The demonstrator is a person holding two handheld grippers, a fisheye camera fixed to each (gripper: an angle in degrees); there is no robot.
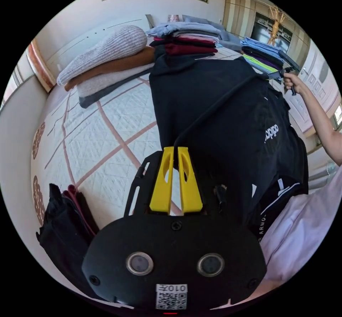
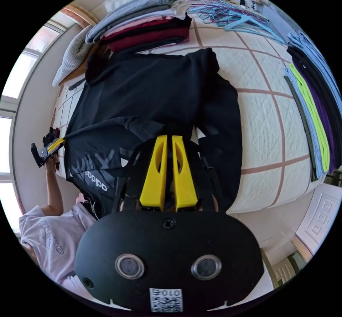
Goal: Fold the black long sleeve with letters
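Observation:
The black long sleeve point(image 1: 221, 117) with white letters point(image 1: 271, 133) hangs stretched over the quilted bed point(image 1: 107, 124). My left gripper point(image 1: 176, 148) is shut on one end of its taut top edge. At the other end, far right, a hand holds the right gripper point(image 1: 285, 71). In the right gripper view the shirt point(image 2: 142, 88) lies partly on the bed point(image 2: 263, 117), with its letters point(image 2: 95, 183) near the person. My right gripper point(image 2: 169, 137) is shut on the black fabric. The left gripper point(image 2: 48, 148) pinches the edge at far left.
Folded clothes are stacked at the head of the bed point(image 1: 185, 39), beside knitted items point(image 1: 107, 53). A colourful stack point(image 2: 313, 106) lines one bed edge, with hangers point(image 2: 231, 14) beyond. Dark clothes point(image 1: 64, 220) lie near the left gripper. The person's white shirt point(image 1: 302, 224) is close.

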